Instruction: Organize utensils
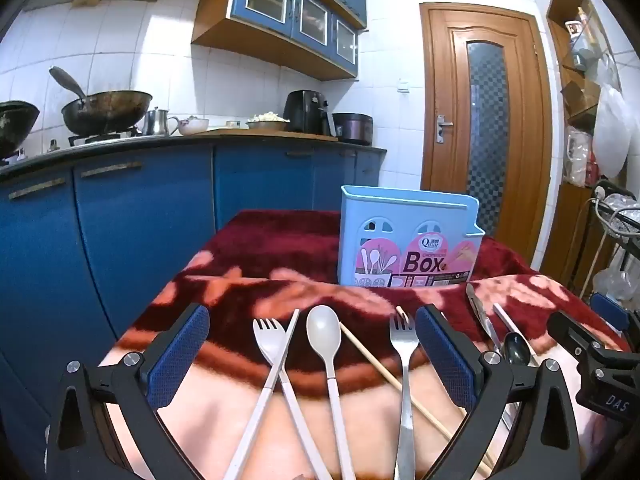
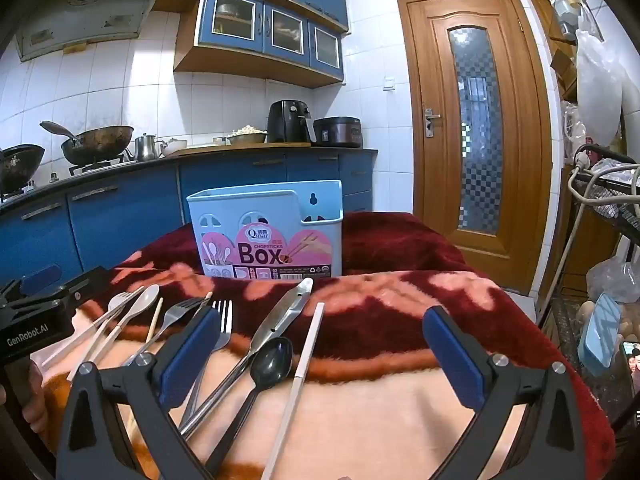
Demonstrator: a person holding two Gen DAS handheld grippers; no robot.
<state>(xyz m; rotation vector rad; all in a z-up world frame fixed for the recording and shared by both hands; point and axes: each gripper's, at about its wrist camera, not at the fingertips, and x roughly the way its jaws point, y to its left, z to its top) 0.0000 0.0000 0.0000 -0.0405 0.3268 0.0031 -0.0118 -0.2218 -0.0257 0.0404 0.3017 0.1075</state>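
On my left gripper (image 1: 312, 364) I see two black plastic arms of triangular shape, each with a slot-like opening near the base. The fingers (image 1: 178, 356) carry dark blue pads with a fine grid texture. A round silver screw sits on each arm, and a second one at each joint. My right gripper (image 2: 326, 360) has the same build: black arms, blue textured fingers (image 2: 456, 360), silver screws. In the right view the left tool's black body shows the white marking "GenRobot.AI", and in the left view the right tool's body shows "DAS".
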